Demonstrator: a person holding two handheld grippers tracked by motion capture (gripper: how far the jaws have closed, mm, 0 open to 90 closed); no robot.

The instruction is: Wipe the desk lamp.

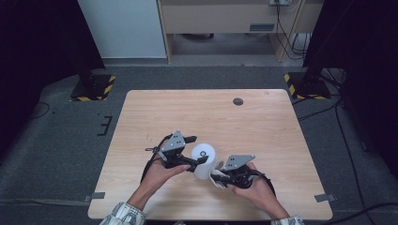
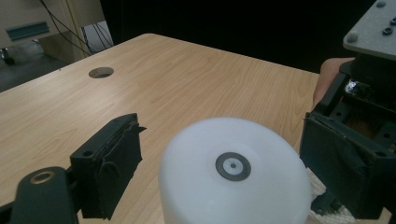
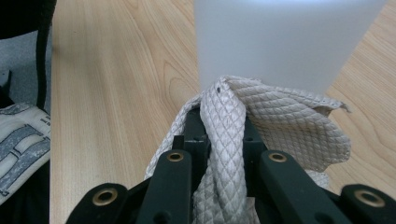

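Right gripper [image 3: 219, 116] presses cloth [image 3: 285, 121] seemingly against cup [image 3: 280, 37].

Light wooden surface [image 1: 197, 112] with a small round hole [image 1: 238, 101], grey carpet floor [image 1: 56, 140], black stands on yellow-and-black striped bases [image 1: 93, 87], pale wall panel [image 1: 123, 28], wooden cabinet [image 1: 220, 18], dangling black cables [image 1: 288, 33], dark curtains [image 1: 33, 42]

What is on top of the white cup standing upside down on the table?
Nothing rests on the white cup; its upturned base shows a small grey ring mark. Its inside is hidden. The right claw presses a cloth against its side.
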